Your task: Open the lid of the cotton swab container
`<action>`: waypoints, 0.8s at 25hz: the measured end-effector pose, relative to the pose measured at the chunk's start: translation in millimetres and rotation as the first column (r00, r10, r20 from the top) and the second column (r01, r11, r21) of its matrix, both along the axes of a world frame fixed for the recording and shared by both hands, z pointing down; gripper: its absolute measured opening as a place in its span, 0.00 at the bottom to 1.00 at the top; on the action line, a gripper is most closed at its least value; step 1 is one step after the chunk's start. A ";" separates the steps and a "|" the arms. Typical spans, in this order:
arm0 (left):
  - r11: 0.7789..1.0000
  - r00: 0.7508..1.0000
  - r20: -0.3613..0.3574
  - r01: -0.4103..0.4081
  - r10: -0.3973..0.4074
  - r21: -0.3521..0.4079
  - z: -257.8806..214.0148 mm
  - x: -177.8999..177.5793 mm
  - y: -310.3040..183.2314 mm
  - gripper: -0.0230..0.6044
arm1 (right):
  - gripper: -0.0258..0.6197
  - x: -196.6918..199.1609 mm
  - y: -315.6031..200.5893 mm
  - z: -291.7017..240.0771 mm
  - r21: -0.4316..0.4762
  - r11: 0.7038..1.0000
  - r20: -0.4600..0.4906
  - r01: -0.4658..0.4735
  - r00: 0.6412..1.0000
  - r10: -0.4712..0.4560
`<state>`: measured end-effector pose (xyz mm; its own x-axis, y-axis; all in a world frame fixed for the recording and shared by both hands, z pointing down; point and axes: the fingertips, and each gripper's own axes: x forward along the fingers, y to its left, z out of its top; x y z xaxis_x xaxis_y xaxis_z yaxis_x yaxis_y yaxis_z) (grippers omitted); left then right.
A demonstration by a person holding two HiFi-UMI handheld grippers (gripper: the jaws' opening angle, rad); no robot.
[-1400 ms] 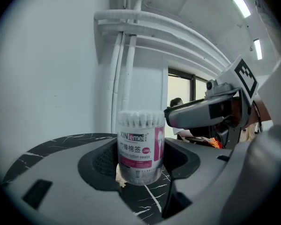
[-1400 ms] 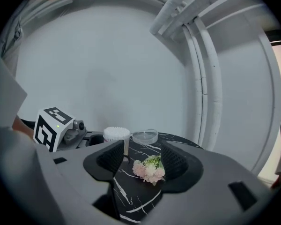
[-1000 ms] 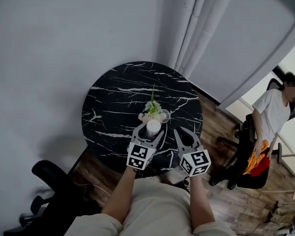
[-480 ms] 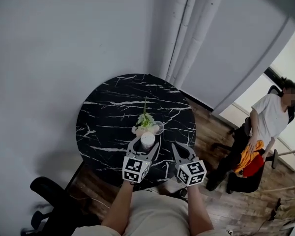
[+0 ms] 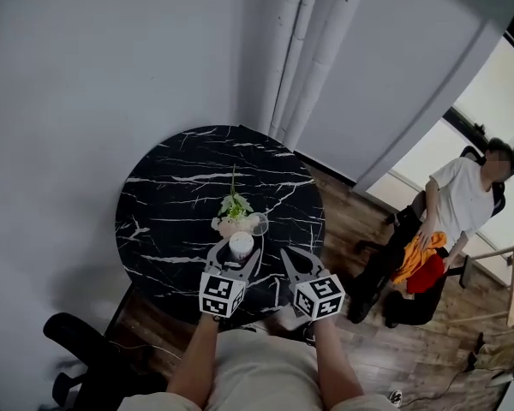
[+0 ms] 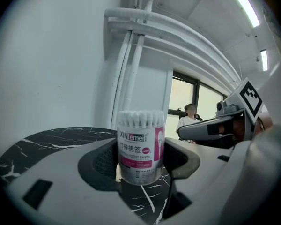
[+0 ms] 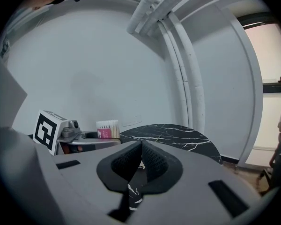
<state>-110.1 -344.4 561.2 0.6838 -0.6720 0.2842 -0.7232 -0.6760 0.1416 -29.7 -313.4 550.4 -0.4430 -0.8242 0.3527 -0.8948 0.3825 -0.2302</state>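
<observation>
Under the left tongs (image 5: 240,248) and the right tongs (image 5: 284,252), a round black worktop (image 5: 171,191) with white veins. Beyond the tongs, a plain grey wall (image 5: 86,67), with white pipes (image 5: 304,50) running up a corner. Around the worktop, dark wooden floor (image 5: 353,223). Behind and left of the left tongs, a black office chair (image 5: 73,330). Well to the right of the right tongs, a bright window (image 5: 497,101) and a seated person (image 5: 458,199) in a white top. High above, long ceiling lights (image 6: 241,3).
</observation>
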 end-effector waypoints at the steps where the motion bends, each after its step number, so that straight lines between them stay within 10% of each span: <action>1: 1.000 1.000 0.001 -0.001 0.001 0.001 0.2 2.6 0.1 0.46 | 0.09 2.0 -0.2 -1.9 0.001 1.000 0.004 0.003 1.000 -0.003; 20: 0.999 0.999 0.043 -0.017 0.016 0.032 -1.4 2.2 -3.4 0.46 | 0.09 -8.9 -5.3 -5.8 -0.010 0.999 0.032 0.047 0.998 -0.047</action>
<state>-107.8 -347.9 559.8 0.6829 -0.6700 0.2912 -0.7166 -0.6918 0.0889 -38.5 -318.7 544.6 -0.4923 -0.7985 0.3465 -0.8681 0.4211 -0.2629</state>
